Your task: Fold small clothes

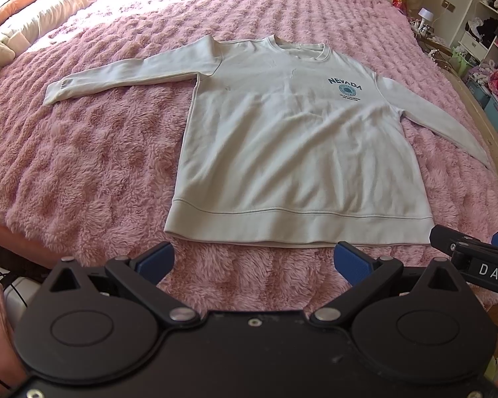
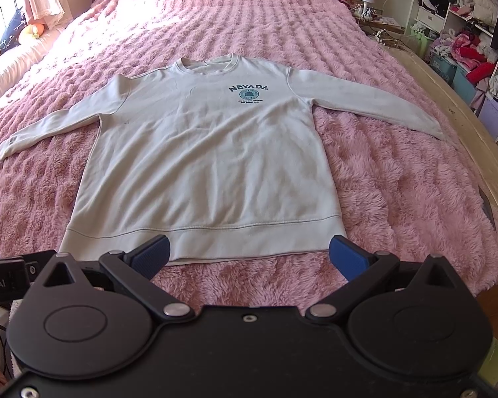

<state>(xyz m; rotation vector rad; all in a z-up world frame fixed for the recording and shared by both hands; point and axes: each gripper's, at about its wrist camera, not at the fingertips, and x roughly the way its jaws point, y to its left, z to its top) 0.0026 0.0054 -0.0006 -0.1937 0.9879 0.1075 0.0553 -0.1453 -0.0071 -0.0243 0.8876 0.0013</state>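
A pale cream long-sleeved sweatshirt with a dark "NEVADA" print on the chest (image 2: 202, 152) lies flat, face up, on the fluffy pink ribbed blanket (image 2: 398, 199) that covers the bed, collar away from the cameras and hem nearest them. Both sleeves are stretched outward, one toward each side of the bed. No fold has been made yet.

The left gripper (image 1: 254, 262) hovers just short of the hem, its jaws spread wide and holding nothing. The right gripper (image 2: 247, 255) sits at the hem band (image 2: 215, 242) too, its jaws likewise spread and empty; whether its blue pads (image 2: 152, 253) touch the cloth cannot be told.

The risks from here are mostly in the grasp. The blanket's long pile could be pinched along with the hem, so the bedding lifts with the garment. The sweatshirt is double-layered, so a shallow bite may catch only the top layer and the fold will balloon open. The right sleeve reaches close to the wooden bed edge (image 2: 448, 106) and could slide off if the body is dragged. Uneven lifting by the two grippers would skew the fold line.
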